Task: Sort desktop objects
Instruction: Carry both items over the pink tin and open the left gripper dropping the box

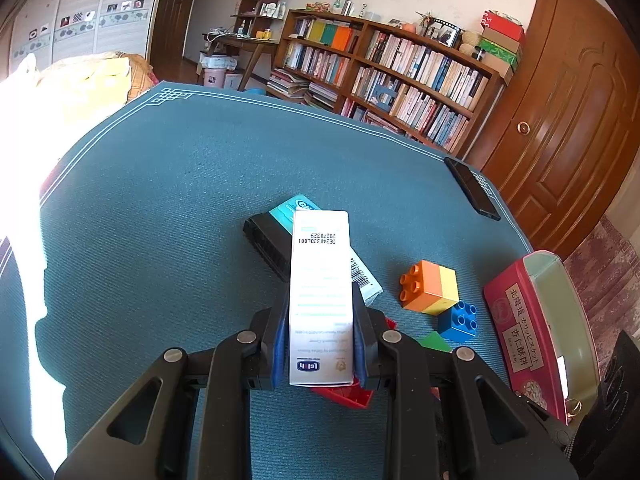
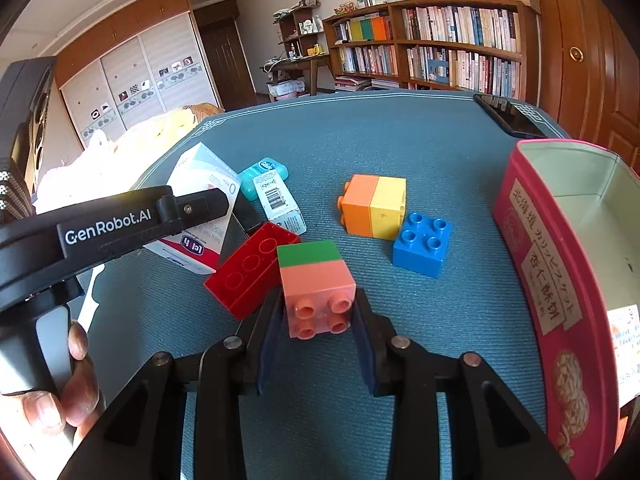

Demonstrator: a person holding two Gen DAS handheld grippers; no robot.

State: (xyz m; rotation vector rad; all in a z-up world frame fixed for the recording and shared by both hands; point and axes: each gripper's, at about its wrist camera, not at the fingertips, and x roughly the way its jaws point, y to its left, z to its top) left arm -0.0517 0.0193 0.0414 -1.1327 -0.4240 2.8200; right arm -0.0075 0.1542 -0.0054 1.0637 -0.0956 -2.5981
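White carton (image 1: pixel 320 300) top flap: "DE240330L001" over "20270329", printed upside down.
White carton lower panel: blue logo, letters not clear.
White carton (image 2: pixel 200 216) side, right wrist view: "0 m+" and a red logo.
Black gripper arm (image 2: pixel 108 226) at 9 o'clock: "GenRobot.AI".
Red biscuit tin (image 2: pixel 560 280) at 3 o'clock: label with Japanese characters, first three "北海道".
Small white box (image 2: pixel 276 200): barcode, digits unreadable.

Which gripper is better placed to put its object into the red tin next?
Right. The right gripper holds the pink-and-green block with the open red tin close beside it. The left gripper holds the white box, farther from the tin.
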